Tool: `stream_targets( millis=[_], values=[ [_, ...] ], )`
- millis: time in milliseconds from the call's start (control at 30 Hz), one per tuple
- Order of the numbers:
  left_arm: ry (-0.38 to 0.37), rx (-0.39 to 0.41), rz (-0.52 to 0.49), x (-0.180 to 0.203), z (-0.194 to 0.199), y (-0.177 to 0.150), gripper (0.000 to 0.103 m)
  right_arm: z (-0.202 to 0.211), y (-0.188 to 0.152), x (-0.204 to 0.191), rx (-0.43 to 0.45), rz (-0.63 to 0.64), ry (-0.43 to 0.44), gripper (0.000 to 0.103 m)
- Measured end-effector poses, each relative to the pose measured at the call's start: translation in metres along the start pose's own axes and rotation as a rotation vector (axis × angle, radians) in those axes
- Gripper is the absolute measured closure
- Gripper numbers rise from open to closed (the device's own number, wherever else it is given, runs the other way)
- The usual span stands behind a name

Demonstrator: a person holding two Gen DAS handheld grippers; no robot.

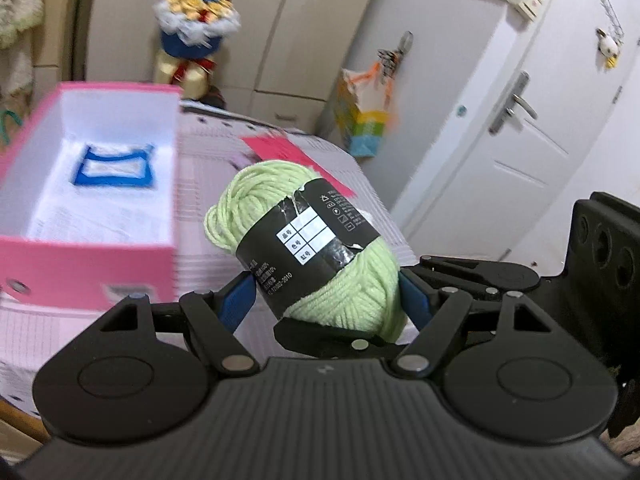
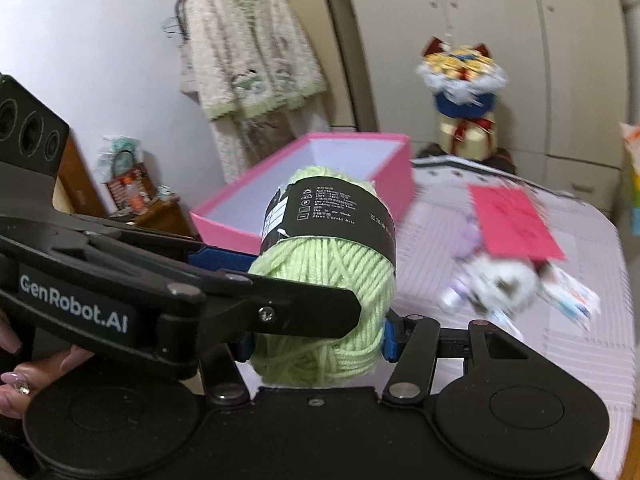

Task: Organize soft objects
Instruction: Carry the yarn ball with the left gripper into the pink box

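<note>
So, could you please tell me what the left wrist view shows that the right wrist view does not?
Only the left wrist view shows the white door and the blue-framed item inside the pink box. Only the right wrist view shows the hanging cardigan and the plush toy. Both show the green yarn, gripped by both claws: left claw, right claw.

Past the fingers: white door (image 1: 516, 120), wardrobe (image 2: 500, 40), hanging cardigan (image 2: 248, 56), bouquet (image 2: 464, 76), red card (image 2: 512, 220) on the checked cloth (image 2: 580, 320).
</note>
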State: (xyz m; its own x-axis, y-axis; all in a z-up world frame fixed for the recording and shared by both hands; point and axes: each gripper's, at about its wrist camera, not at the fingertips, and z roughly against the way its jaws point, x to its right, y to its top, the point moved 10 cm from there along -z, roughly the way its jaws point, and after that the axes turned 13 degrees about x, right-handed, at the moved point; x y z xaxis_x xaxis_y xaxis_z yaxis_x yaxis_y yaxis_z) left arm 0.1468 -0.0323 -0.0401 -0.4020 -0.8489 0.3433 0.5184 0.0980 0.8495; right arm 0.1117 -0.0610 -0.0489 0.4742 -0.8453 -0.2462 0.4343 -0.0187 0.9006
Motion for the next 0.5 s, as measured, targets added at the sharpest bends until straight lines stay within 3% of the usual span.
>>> stream_targets(
  millis=[200, 500],
  values=[
    [0.059, 0.024, -0.021, -0.051, 0.007, 0.046, 0.027, -0.051, 0.036, -0.029, 0.032, 0.027, 0.049, 0.042],
    [0.095, 0.028, 0.039, -0.131, -0.031, 0.102, 0.026, -0.141, 0.079, -0.028, 0.006, 0.040, 0.076, 0.041]
  ],
)
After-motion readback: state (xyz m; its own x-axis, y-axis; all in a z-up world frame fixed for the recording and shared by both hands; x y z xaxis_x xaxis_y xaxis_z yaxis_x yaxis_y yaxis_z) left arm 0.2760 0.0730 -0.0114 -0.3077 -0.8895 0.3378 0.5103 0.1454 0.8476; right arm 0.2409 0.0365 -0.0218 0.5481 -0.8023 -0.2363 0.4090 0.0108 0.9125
